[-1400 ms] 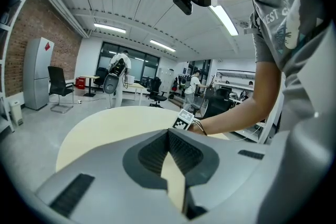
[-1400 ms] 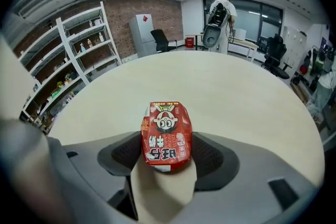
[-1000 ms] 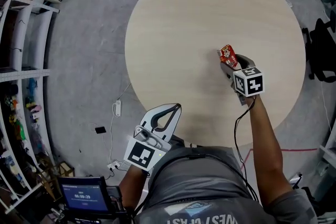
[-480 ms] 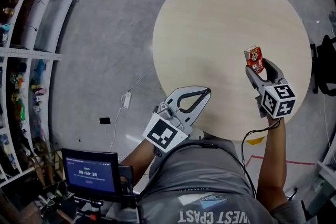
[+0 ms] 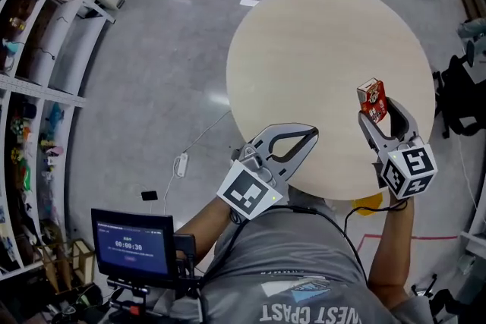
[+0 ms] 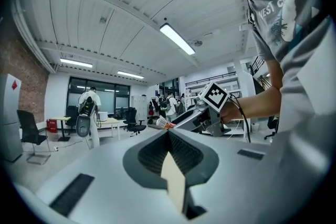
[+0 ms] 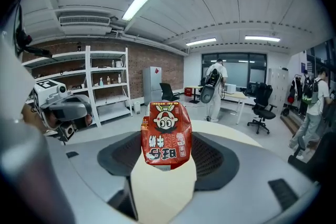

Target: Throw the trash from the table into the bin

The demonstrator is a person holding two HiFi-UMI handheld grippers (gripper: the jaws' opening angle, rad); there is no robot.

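Head view centres on the round table (image 5: 326, 49), which fills the upper right of the frame. At its lower edge the left gripper (image 5: 310, 136) points level, its jaws pressed together with nothing between them; I judge it is kept aside as the spare hand. At right, the right gripper (image 5: 377, 116) is clamped on the red snack packet (image 5: 372, 98), held upright above the table's right part and clear of the surface, presumably for carrying. No bin shows in any view, so the drop-off spot is unknown.

Red packet (image 5: 372, 100) raised — (left gripper (image 5: 312, 135) too).
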